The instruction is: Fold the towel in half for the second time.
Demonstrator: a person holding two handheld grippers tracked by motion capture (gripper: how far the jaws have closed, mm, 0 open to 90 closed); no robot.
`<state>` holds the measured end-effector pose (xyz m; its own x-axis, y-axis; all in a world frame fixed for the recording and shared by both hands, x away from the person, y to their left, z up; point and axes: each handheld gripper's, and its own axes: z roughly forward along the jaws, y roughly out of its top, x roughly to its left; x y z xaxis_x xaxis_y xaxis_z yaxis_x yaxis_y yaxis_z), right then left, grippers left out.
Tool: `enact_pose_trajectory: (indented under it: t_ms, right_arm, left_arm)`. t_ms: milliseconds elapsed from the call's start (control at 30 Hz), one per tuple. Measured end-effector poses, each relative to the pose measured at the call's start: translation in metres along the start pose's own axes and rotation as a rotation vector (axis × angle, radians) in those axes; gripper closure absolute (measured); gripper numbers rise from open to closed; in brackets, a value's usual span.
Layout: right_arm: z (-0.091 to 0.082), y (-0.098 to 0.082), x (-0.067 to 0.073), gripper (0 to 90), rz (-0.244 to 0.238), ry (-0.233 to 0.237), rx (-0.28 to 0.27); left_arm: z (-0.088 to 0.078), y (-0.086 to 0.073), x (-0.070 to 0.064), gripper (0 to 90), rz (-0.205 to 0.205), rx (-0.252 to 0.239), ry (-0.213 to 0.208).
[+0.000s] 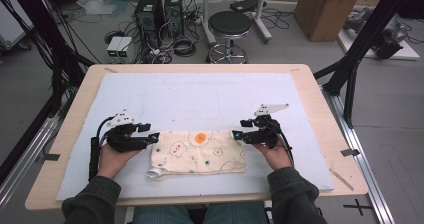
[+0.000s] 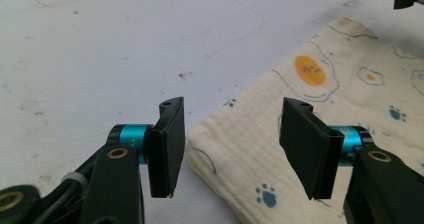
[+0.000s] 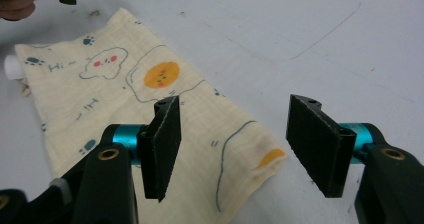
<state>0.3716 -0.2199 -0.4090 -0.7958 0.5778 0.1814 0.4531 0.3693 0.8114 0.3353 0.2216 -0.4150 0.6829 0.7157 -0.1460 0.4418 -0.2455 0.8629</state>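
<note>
The cloth (image 1: pixel 199 152) is laid flat at the lower middle of the high view, its long axis running left to right between the two grippers. The left gripper (image 1: pixel 154 137) is held wide at the cloth's upper left corner, the right gripper (image 1: pixel 237 135) wide at its upper right corner; nothing is gripped, and each corner is equally near its hand.
</note>
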Motion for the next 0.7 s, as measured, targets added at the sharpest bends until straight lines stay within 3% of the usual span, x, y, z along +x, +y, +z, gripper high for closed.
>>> enact_pose_trajectory:
  t_ms: [100, 400, 533, 700]
  right_arm:
    - [0.004, 0.0, -0.004, 39.9, 0.012, 0.001, 0.008]
    - [0.015, -0.003, -0.016, 45.6, 0.038, -0.016, 0.051]
    - [0.02, -0.006, -0.022, 48.6, 0.068, -0.013, 0.076]
    - [0.025, -0.007, -0.025, 53.5, 0.074, -0.018, 0.099]
  left_arm:
    - [0.005, 0.001, 0.002, 43.7, -0.01, -0.003, 0.008]
    - [0.023, 0.0, 0.008, 47.1, -0.046, 0.052, 0.034]
    - [0.026, -0.002, 0.011, 48.3, -0.062, 0.073, 0.043]
    - [0.03, -0.004, 0.012, 51.0, -0.073, 0.099, 0.041]
